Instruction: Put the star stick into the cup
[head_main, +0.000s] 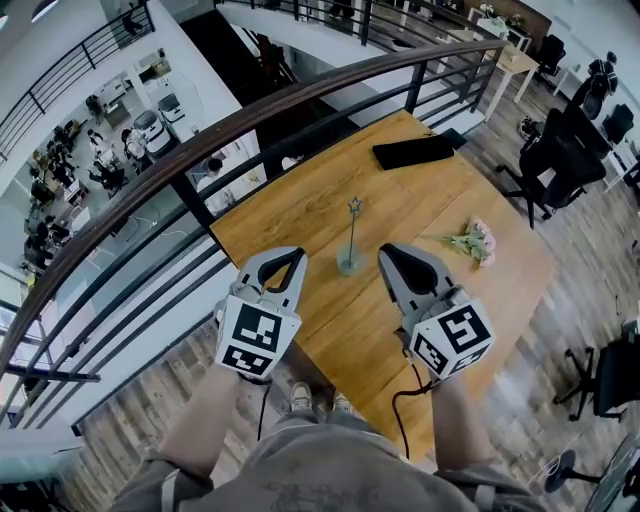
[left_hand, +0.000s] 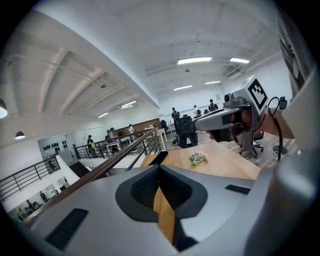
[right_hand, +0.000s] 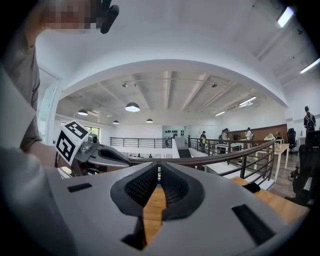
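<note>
A thin stick with a small star (head_main: 354, 204) on top stands upright in a small clear cup (head_main: 347, 266) on the wooden table (head_main: 300, 215). My left gripper (head_main: 296, 254) hovers just left of the cup, jaws together with nothing between them. On the other side my right gripper (head_main: 386, 251) is equally close to the cup and also shut and empty. In the left gripper view the left gripper (left_hand: 159, 168) has its pads meeting over bare wood. The right gripper view shows the right gripper (right_hand: 159, 169) the same way. Neither gripper view shows the cup or stick.
A flat black object (head_main: 413, 151) lies at the table's far edge, and a small bunch of pink flowers (head_main: 472, 241) at its right. A dark railing (head_main: 250, 115) runs along the table's left and far sides above a lower floor. Office chairs (head_main: 560, 150) stand to the right.
</note>
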